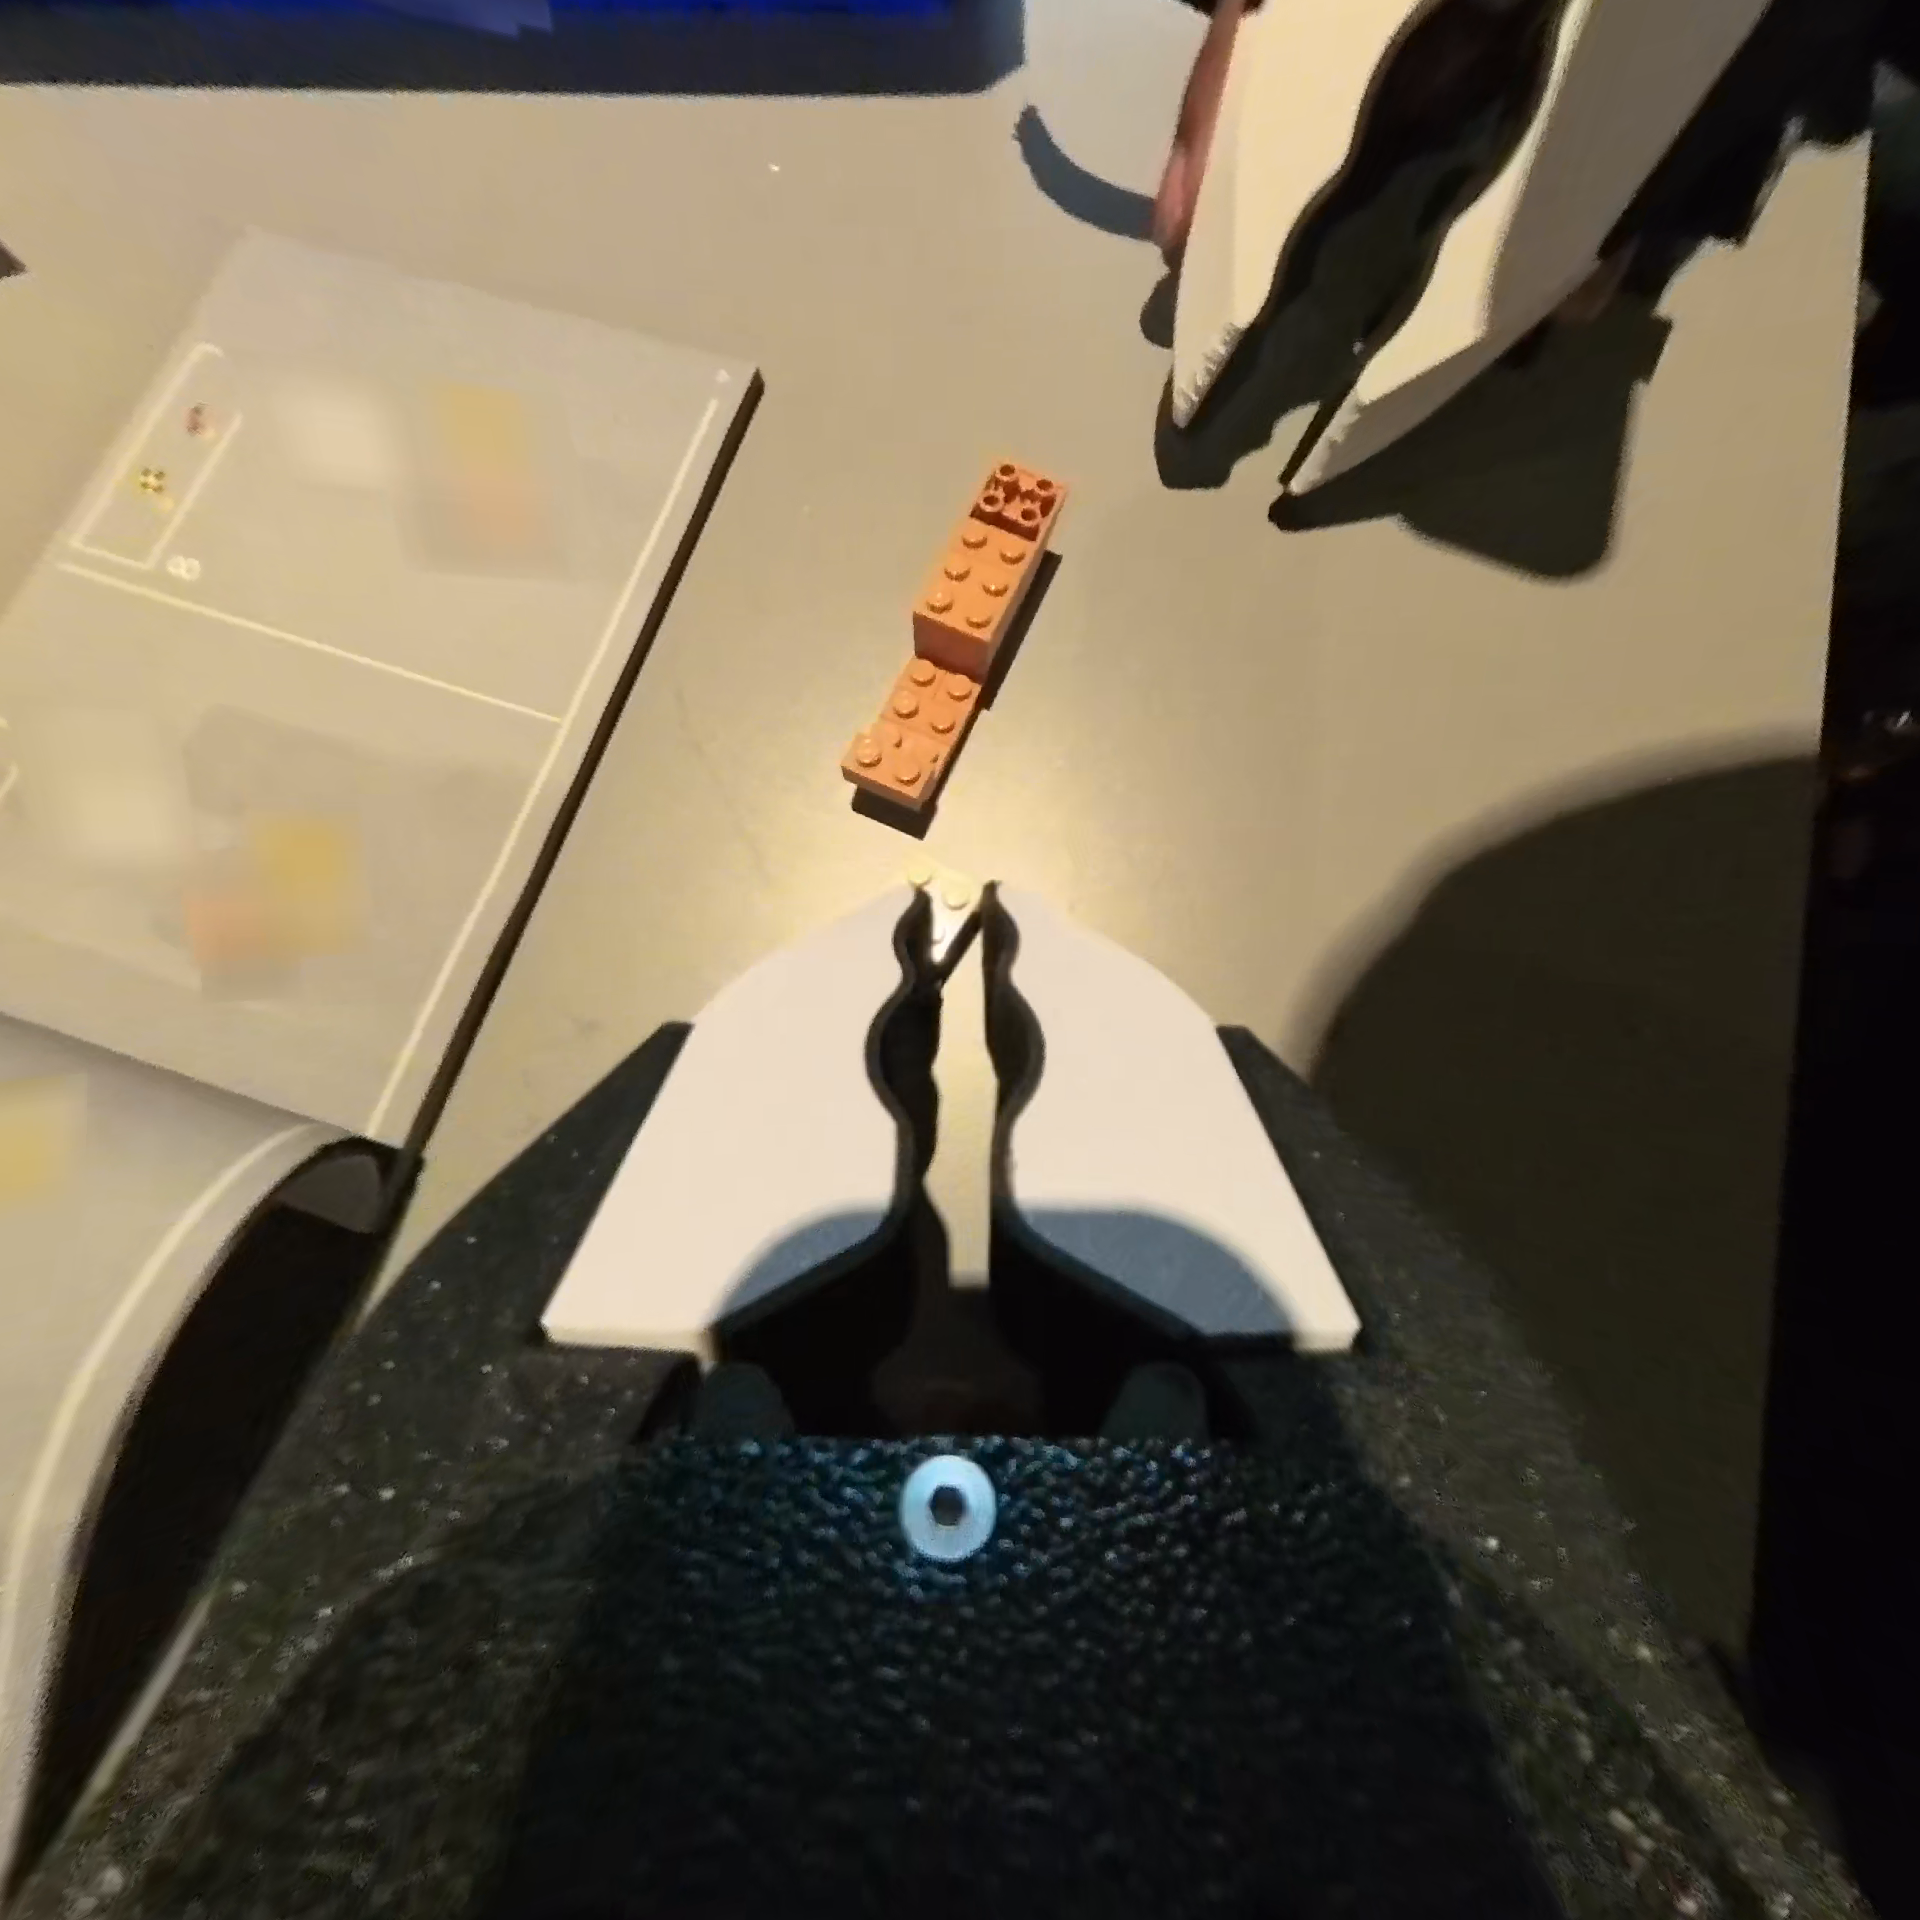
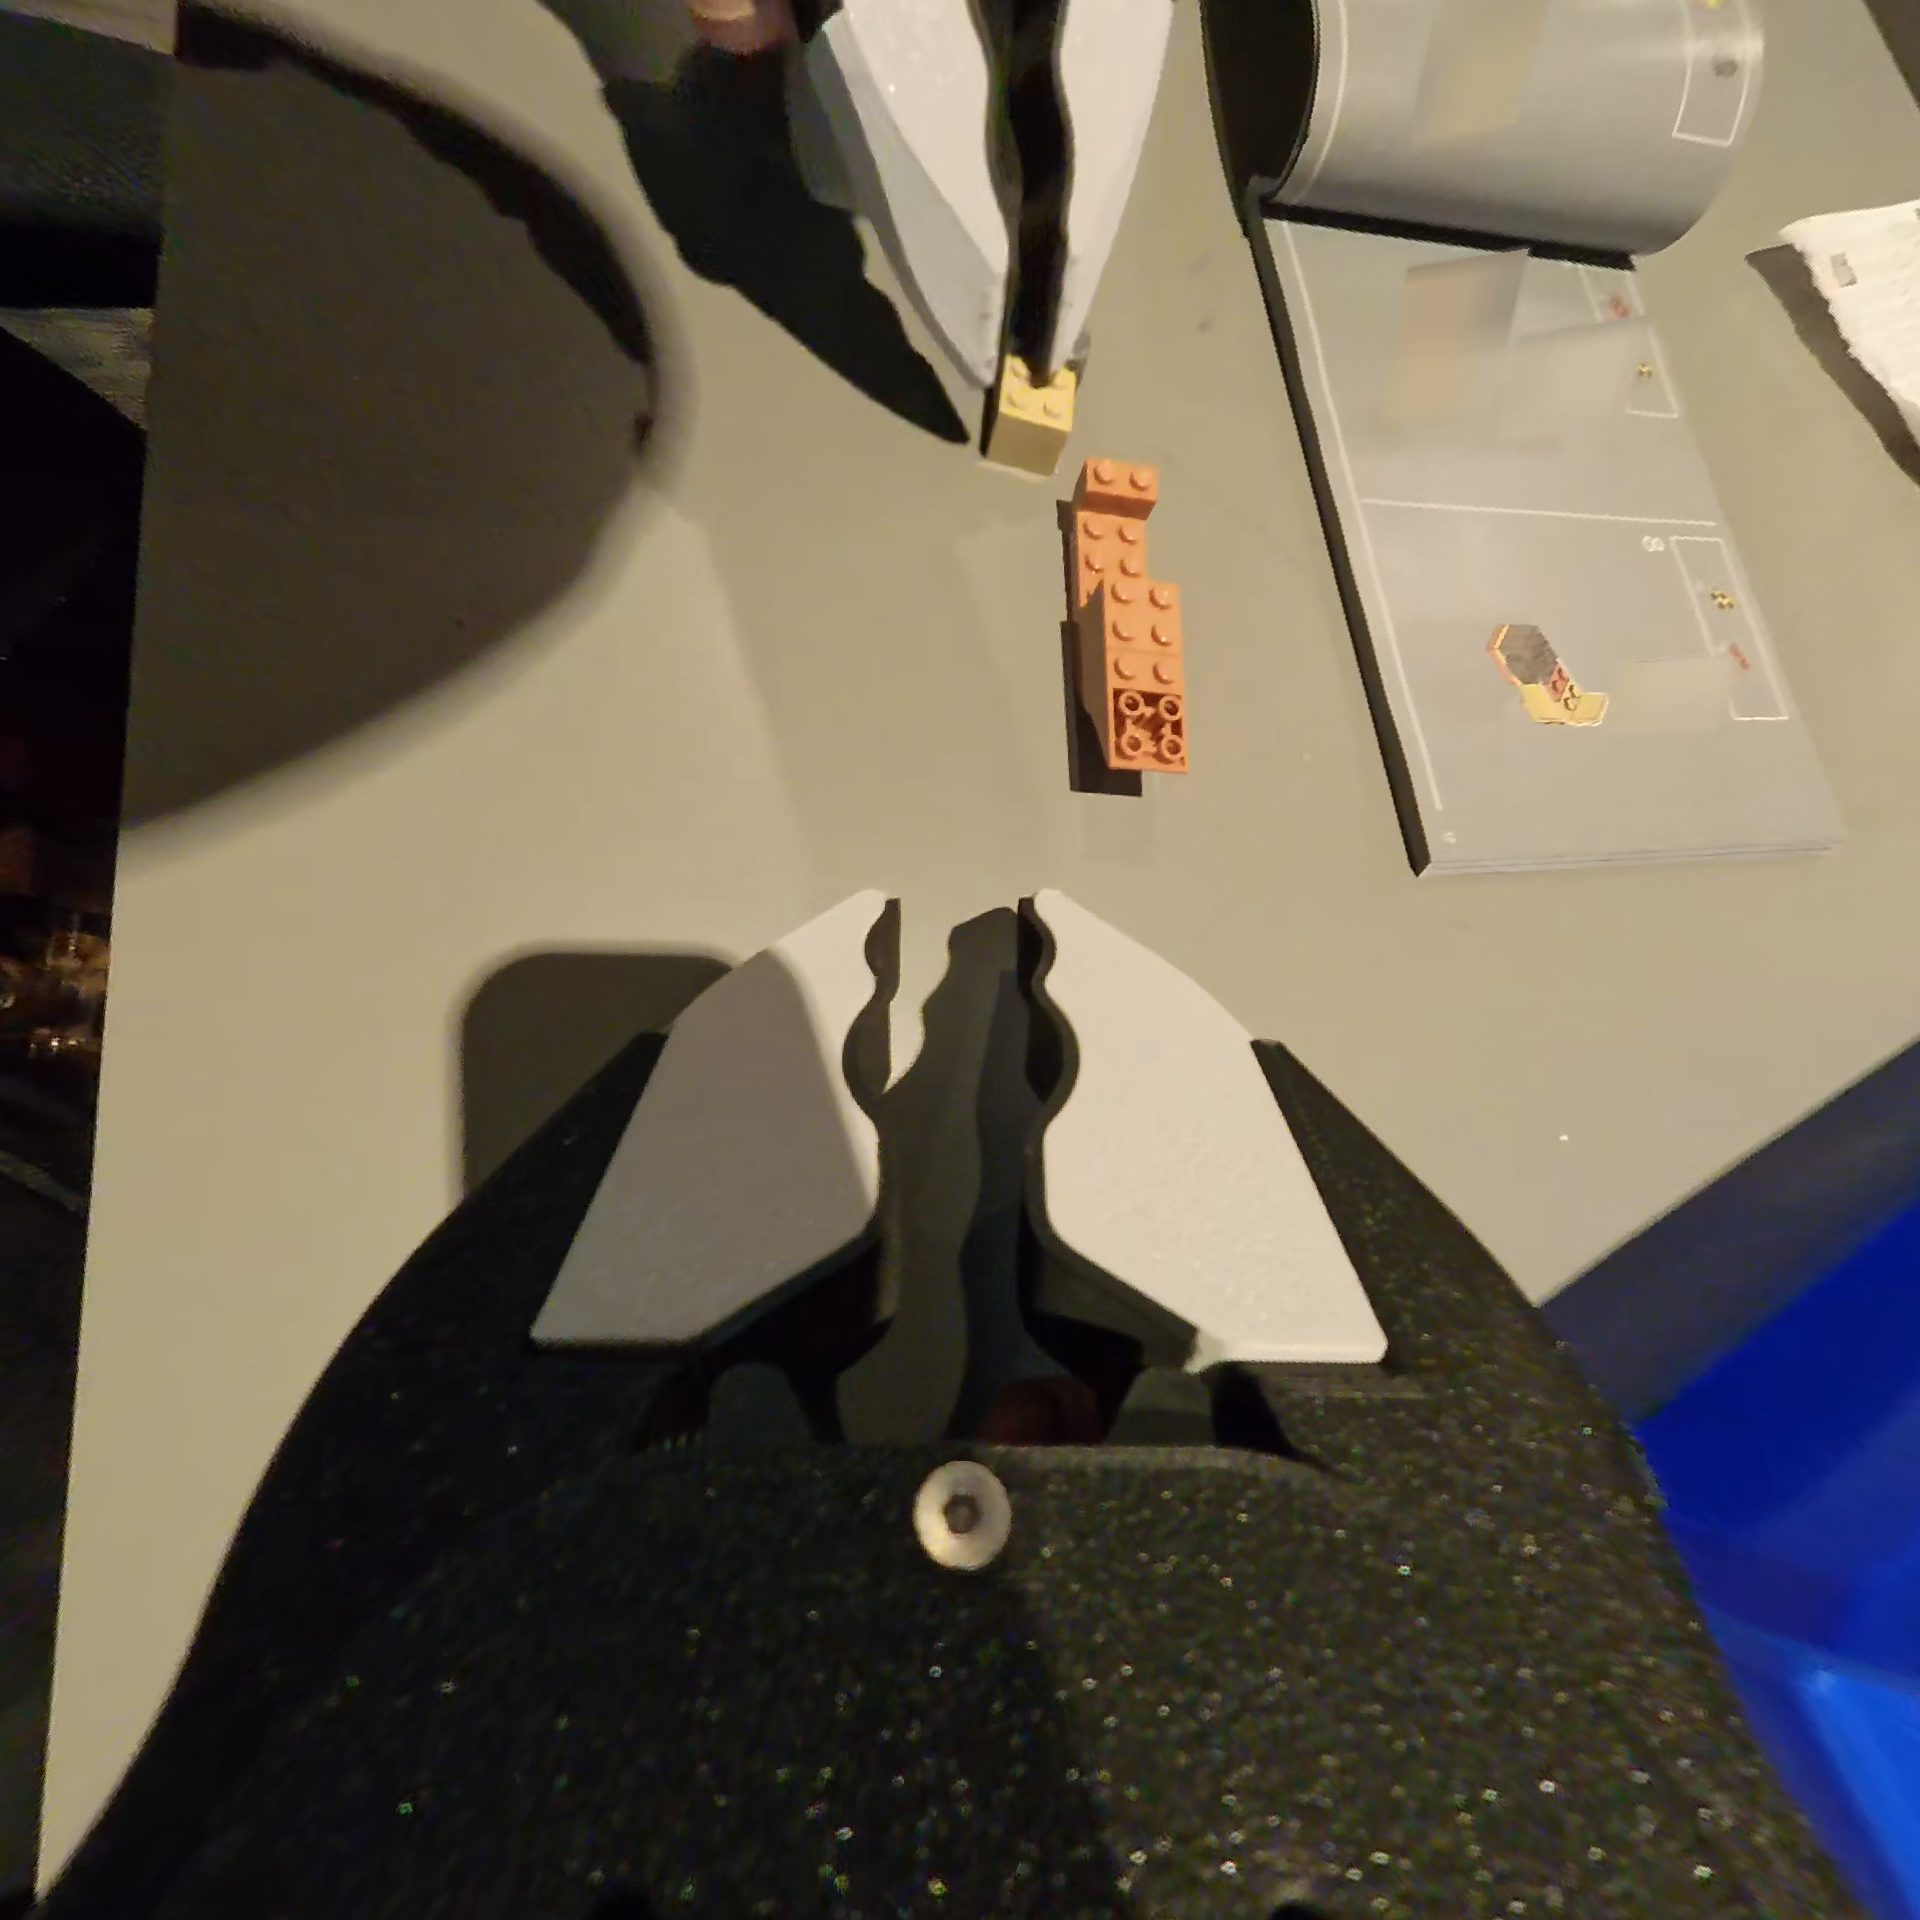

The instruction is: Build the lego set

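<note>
An orange lego assembly (image 1: pixel 956 644) lies on the grey table (image 1: pixel 1351 727): a long studded plate with a taller block on its far half and one upside-down piece at the end. My left gripper (image 1: pixel 951 888) is shut on a small tan brick (image 1: pixel 943 906), just short of the assembly's near end. In the right wrist view the left gripper (image 2: pixel 1034 379) holds the tan brick (image 2: pixel 1027 431) beside the assembly (image 2: pixel 1127 623). My right gripper (image 2: pixel 961 904) is narrowly open and empty, a short way from the assembly's other end. It also shows in the left wrist view (image 1: pixel 1242 452).
An open instruction booklet (image 1: pixel 364 623) lies beside the assembly, its near page curled up; it also shows in the right wrist view (image 2: pixel 1558 499). A blue bin (image 2: pixel 1766 1455) sits at the table's edge. A white paper (image 2: pixel 1860 301) lies beyond the booklet. The table's edge (image 1: pixel 1839 623) runs past the right gripper.
</note>
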`<state>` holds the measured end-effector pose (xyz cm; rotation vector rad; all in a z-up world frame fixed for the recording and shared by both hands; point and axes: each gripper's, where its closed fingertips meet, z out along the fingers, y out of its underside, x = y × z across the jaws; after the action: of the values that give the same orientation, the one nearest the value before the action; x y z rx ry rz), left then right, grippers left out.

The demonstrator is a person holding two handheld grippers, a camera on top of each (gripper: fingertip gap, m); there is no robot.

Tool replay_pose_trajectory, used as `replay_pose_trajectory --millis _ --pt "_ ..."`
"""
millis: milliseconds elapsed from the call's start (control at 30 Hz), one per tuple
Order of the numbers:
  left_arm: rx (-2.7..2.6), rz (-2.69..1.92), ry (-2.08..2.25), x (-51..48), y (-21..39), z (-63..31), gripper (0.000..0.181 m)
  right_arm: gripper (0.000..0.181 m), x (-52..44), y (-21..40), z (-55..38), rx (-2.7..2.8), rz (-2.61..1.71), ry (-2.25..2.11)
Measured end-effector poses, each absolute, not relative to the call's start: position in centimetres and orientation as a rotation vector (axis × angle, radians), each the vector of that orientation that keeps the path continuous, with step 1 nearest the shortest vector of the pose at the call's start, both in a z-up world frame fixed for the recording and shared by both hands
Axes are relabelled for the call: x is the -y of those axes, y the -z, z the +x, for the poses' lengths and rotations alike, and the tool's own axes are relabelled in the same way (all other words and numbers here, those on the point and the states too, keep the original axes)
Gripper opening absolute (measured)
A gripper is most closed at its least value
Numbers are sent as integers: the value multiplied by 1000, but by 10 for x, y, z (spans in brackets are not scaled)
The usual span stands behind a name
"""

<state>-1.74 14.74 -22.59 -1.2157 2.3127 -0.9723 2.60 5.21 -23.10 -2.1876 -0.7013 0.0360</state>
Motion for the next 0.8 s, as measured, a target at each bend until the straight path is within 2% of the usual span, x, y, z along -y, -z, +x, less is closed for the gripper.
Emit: replay_pose_trajectory --millis 267,467,800 --pt "-1840 -1273 1184 -162 188 -8 28 21 -52 230 27 700 -2172 -5" --pt "-1418 -1365 1178 -204 160 -5 29 23 -52 229 28 693 -2172 -4" --pt "-1376 -1415 1057 -214 165 -3 29 24 -52 224 32 613 -2164 -76"
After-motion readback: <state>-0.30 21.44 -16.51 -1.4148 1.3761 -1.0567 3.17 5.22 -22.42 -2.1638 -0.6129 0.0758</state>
